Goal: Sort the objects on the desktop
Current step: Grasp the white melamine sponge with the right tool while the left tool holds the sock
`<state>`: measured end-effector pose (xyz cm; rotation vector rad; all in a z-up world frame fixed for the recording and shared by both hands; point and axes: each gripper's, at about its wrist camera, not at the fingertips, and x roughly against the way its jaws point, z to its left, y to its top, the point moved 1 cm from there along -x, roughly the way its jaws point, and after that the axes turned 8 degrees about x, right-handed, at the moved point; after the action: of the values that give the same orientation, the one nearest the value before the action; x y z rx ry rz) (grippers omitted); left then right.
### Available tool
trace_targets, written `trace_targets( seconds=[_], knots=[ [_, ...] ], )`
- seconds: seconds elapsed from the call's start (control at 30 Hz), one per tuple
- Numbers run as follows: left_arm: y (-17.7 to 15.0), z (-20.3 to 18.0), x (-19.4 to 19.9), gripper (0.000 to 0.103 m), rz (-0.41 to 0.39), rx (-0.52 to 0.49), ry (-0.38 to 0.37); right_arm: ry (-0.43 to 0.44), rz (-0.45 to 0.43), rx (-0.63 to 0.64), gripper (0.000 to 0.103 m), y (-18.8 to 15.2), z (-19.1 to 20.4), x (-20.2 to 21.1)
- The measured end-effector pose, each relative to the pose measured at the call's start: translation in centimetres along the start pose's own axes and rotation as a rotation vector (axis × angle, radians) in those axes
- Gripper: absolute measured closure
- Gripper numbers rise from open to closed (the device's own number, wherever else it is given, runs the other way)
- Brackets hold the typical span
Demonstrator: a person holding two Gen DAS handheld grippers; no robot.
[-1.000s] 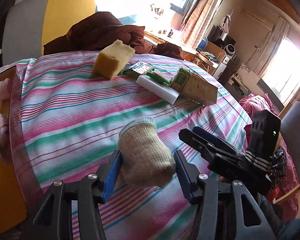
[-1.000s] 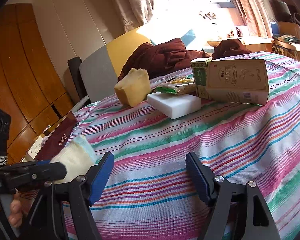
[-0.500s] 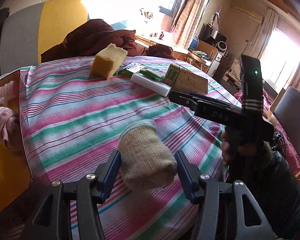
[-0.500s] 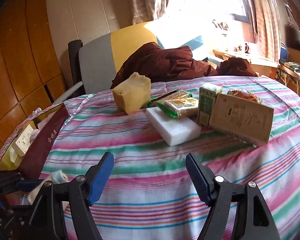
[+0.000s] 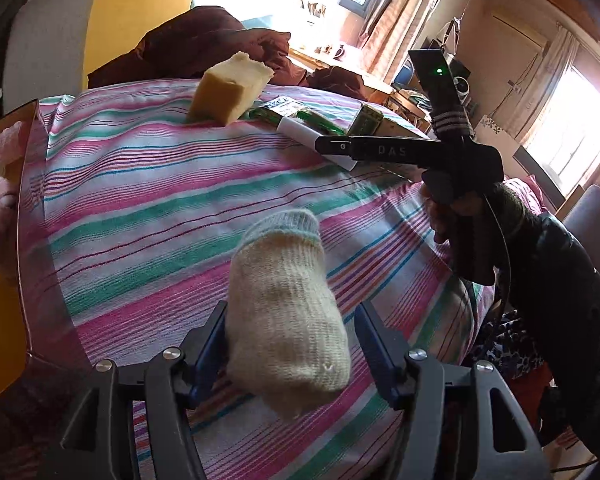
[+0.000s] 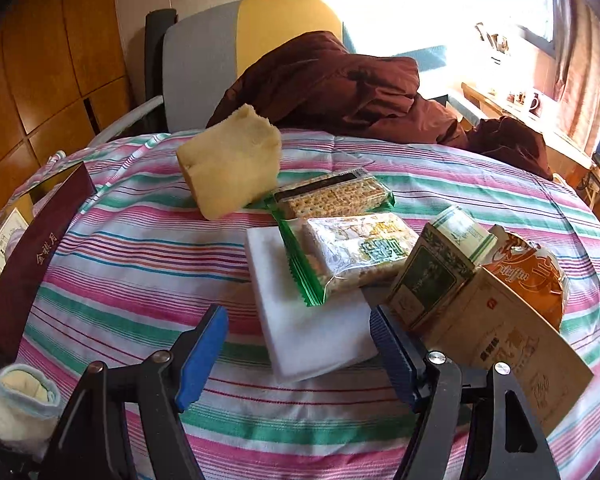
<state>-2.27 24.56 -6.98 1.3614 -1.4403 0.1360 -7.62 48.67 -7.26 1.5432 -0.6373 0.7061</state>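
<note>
The left gripper [image 5: 290,338] clamps a cream knitted sock [image 5: 284,316] above the striped tablecloth [image 5: 148,208], while the right gripper [image 6: 300,344] hovers wide open, empty, over a white sponge block [image 6: 312,336].

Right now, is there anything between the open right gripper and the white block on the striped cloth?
Nothing visible blocks it. The right gripper is open just in front of the white block. However, a green snack packet lies on the block's far part, and a carton stands close at its right edge.
</note>
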Motion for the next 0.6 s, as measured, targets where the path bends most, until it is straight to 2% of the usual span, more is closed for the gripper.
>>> trace_targets(
  seconds=[0.27,0.43,0.57,0.6],
  knots=[
    [-0.3,-0.3,-0.1,0.040,0.001,-0.009,0.010,0.045,0.073,0.091,0.027,1.6,0.0,-1.9],
    [-0.4,-0.3,0.1,0.040,0.001,0.003,0.011,0.064,0.153,0.151,0.025,2.4,0.3,-3.5],
    [-0.5,-0.5,0.1,0.039,0.000,-0.005,0.020,0.086,0.176,0.130,0.023,2.3,0.2,-3.9],
    [-0.4,-0.4,0.1,0.039,-0.002,-0.001,0.018,0.091,0.182,0.125,0.025,2.3,0.2,-4.0]
  ],
)
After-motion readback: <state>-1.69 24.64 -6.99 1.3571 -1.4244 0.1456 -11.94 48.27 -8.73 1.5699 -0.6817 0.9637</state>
